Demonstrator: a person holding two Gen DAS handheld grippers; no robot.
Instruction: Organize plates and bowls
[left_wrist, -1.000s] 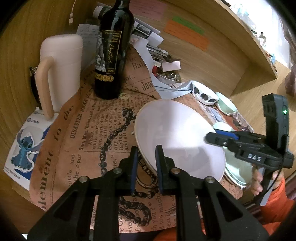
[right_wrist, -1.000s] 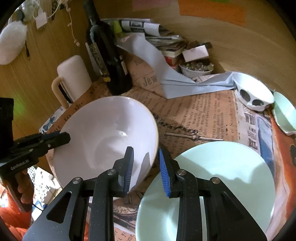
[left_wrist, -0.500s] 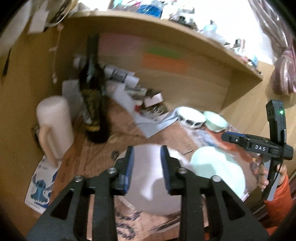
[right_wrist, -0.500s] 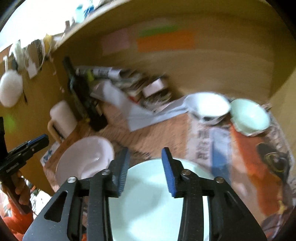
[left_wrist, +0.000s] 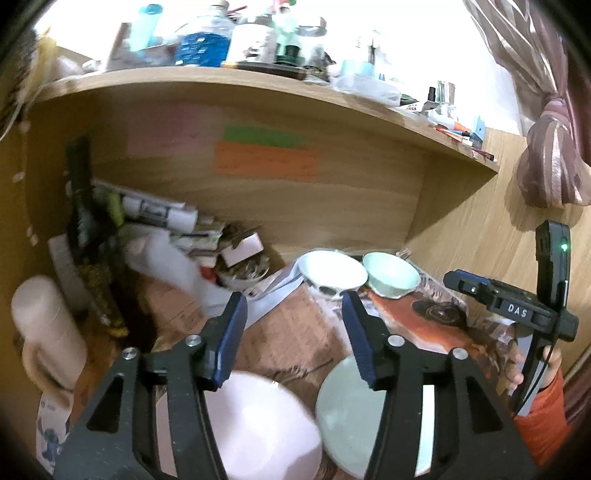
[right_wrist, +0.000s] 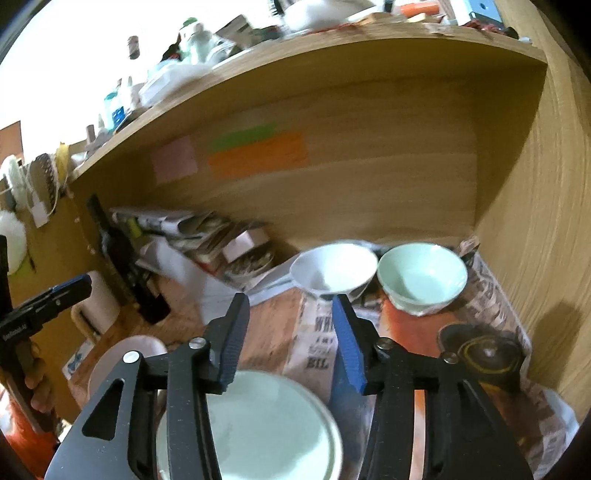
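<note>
A pale pink plate lies on the newspaper-covered desk below my left gripper, which is open, empty and raised above it. A mint green plate lies to its right, below my right gripper, also open and empty; it also shows in the left wrist view. At the back right stand a white bowl with dark spots and a mint green bowl, side by side. The pink plate shows at the left of the right wrist view.
A dark wine bottle and a pale mug stand at the left. Papers and a small dish of clutter fill the back. A wooden shelf overhangs the desk; a wooden side wall closes the right.
Both grippers have lifted up and back from the plates and opened wide. The left gripper let go of the pink plate, which now lies flat on the desk.
</note>
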